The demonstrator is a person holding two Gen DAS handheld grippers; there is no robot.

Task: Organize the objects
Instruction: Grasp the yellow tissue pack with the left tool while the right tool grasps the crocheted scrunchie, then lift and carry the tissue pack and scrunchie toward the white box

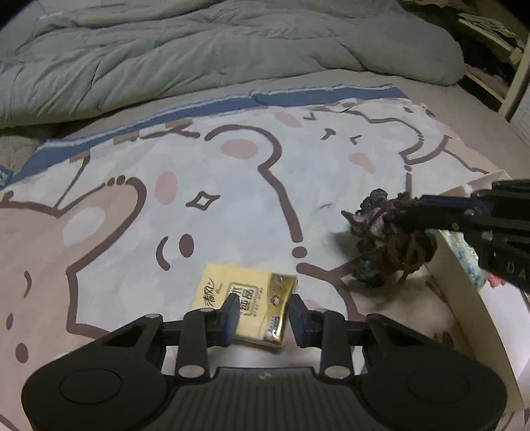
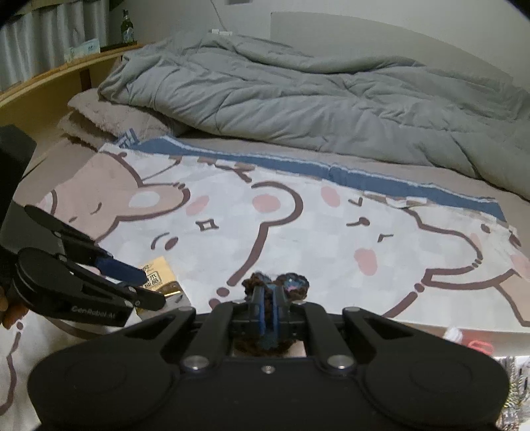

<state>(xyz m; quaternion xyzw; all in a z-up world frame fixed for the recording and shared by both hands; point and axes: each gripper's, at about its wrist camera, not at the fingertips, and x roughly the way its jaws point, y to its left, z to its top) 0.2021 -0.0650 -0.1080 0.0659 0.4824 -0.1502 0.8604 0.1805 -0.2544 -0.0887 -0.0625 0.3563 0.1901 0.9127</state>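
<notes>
A yellow and gold tissue pack point(image 1: 246, 306) lies flat on the cartoon bear blanket point(image 1: 232, 199). My left gripper point(image 1: 264, 308) is open, its two blue-padded jaws on either side of the pack's near end. It also shows in the right wrist view point(image 2: 145, 285), with the pack point(image 2: 159, 280) under it. My right gripper point(image 2: 269, 291) is shut on a dark brown and blue yarn hair tie point(image 2: 276, 281). In the left wrist view that gripper point(image 1: 404, 218) holds the hair tie point(image 1: 387, 245) up at the edge of a cardboard box point(image 1: 463, 281).
A rumpled grey duvet point(image 1: 198, 49) covers the far half of the bed. The open box at the right holds plastic-wrapped items point(image 1: 467, 252). A wooden shelf point(image 2: 39, 83) with a bottle point(image 2: 127, 28) stands at the far left of the right wrist view.
</notes>
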